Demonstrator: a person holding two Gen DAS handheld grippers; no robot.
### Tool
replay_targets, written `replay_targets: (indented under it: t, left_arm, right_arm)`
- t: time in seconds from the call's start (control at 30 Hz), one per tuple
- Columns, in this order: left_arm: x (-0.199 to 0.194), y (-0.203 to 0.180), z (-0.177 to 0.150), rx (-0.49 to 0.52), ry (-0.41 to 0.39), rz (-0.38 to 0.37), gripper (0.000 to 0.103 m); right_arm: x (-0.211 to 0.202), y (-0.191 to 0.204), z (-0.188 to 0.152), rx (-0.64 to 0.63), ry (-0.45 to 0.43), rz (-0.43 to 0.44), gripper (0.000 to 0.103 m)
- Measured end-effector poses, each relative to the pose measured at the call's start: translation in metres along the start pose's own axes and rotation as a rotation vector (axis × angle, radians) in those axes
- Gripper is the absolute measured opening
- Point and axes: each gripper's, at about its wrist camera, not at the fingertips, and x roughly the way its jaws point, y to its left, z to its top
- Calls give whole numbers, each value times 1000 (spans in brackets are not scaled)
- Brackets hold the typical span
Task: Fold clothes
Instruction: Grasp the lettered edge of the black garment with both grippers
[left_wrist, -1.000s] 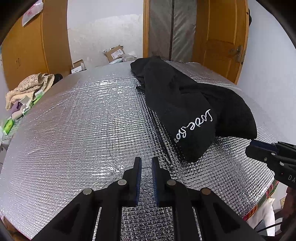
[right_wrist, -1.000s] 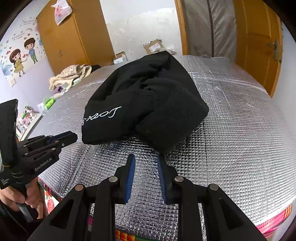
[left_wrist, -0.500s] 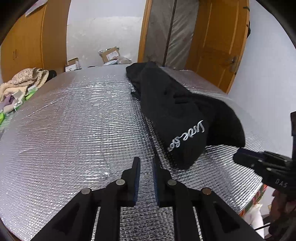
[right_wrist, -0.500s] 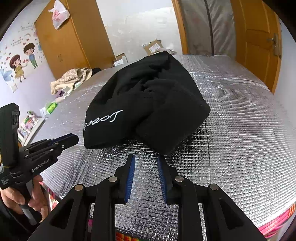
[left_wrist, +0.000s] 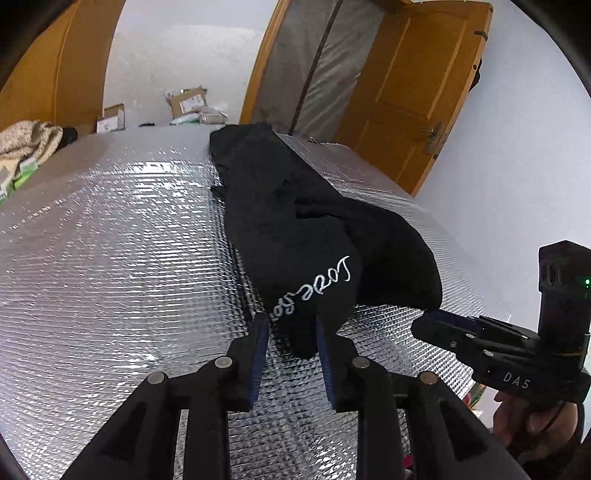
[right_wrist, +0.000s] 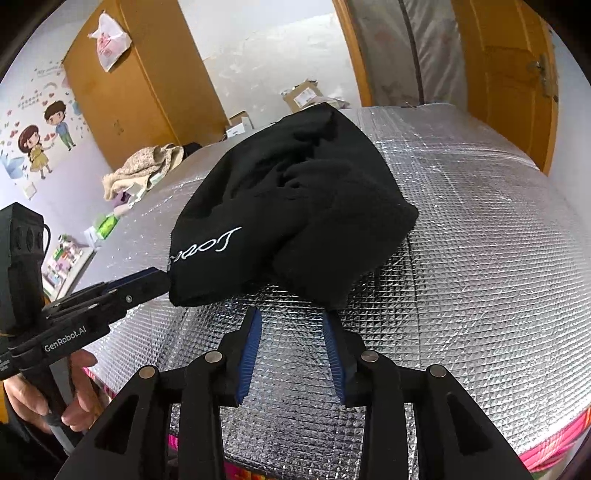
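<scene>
Two grippers and one piece of clothing to fold here, nothing else on the work surface.

Closest in, the left gripper (left_wrist: 291, 325) has its jaws apart and still opening. The near corner of the black garment (left_wrist: 306, 236) pokes in between the blue pads, the corner with the white cursive stitching on it, but the pads aren't pressing on it. So nothing is held yet.

The right gripper (right_wrist: 291, 317) is the same story: jaws spread and opening, nothing in them. The other near corner of the garment (right_wrist: 295, 206) sits right at its fingertips, just touching the right-hand tip as far as I can see, with bare silver showing between the pads.

Each gripper shows up in the other's camera too, held by a hand (right_wrist: 48, 402), both pointed at the front edge of the cloth from either side.

The garment lies crumpled in a loose heap on the silver quilted foil cover (left_wrist: 110, 258), running from the near edge back toward the far side.

Further back: two cardboard boxes (right_wrist: 303, 94) on the floor, a beige blanket pile (right_wrist: 144, 170) and a wooden door (left_wrist: 417, 96).
</scene>
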Motion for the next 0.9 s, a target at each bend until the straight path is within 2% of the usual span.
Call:
replay_targets:
  t: [0.4,0.57,0.7,0.73,0.9]
  left_arm:
    - [12,8,-4,-64,44,-57,27]
    - [20,12,-2,-86,55,-57,27]
    - [16,11,-1,-76,25,-72,13]
    - [14,11,-1,-75,17,-74,12]
    - [2,20,3,-92,-34,-35,9]
  right_arm:
    - [1,-19,17,103,-35,10,36]
    - [6,-22,17,120,-28,3,35]
    - [5,-19,19,101,-40,-18,15]
    - [4,-18,20,90,-44,-23,13]
    - [-1,-6,19,27,-62,-34,11]
